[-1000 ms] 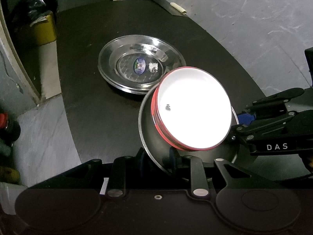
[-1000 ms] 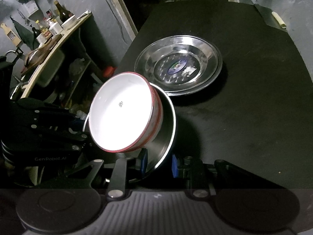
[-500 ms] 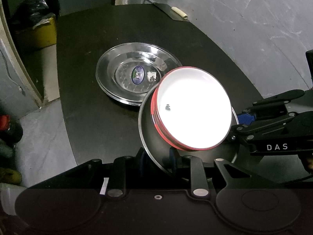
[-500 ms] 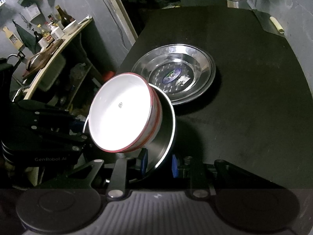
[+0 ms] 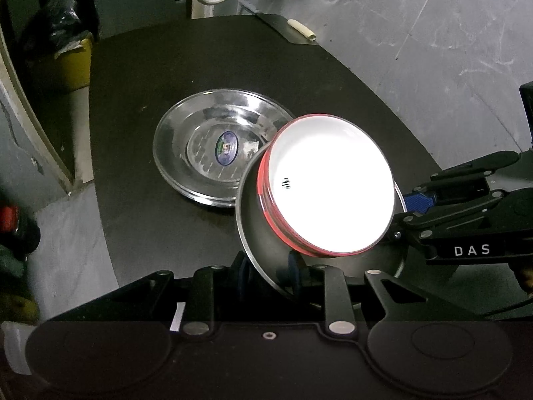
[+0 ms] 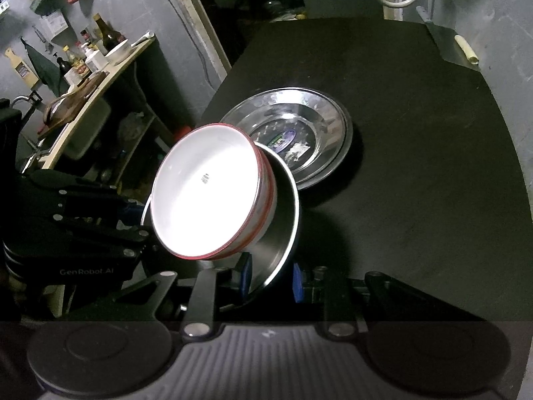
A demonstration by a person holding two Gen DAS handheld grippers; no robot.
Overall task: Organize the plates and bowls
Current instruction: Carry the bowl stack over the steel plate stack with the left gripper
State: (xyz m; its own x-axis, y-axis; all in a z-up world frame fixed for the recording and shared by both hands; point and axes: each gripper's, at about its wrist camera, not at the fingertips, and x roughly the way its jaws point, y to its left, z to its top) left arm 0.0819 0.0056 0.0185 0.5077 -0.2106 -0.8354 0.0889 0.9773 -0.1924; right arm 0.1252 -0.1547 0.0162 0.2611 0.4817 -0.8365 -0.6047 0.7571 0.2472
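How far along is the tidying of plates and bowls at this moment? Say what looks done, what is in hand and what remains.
Done: steel plates already lie stacked on the black table. In hand: the left gripper and right gripper each clamp the rim of one steel plate, held tilted above the table with a white bowl in it. Left: setting this pair down, probably on the stack.

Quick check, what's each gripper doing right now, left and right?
Left gripper: jaws shut on the steel plate carrying the red-rimmed bowl.
Right gripper: jaws shut on the same steel plate's opposite edge.
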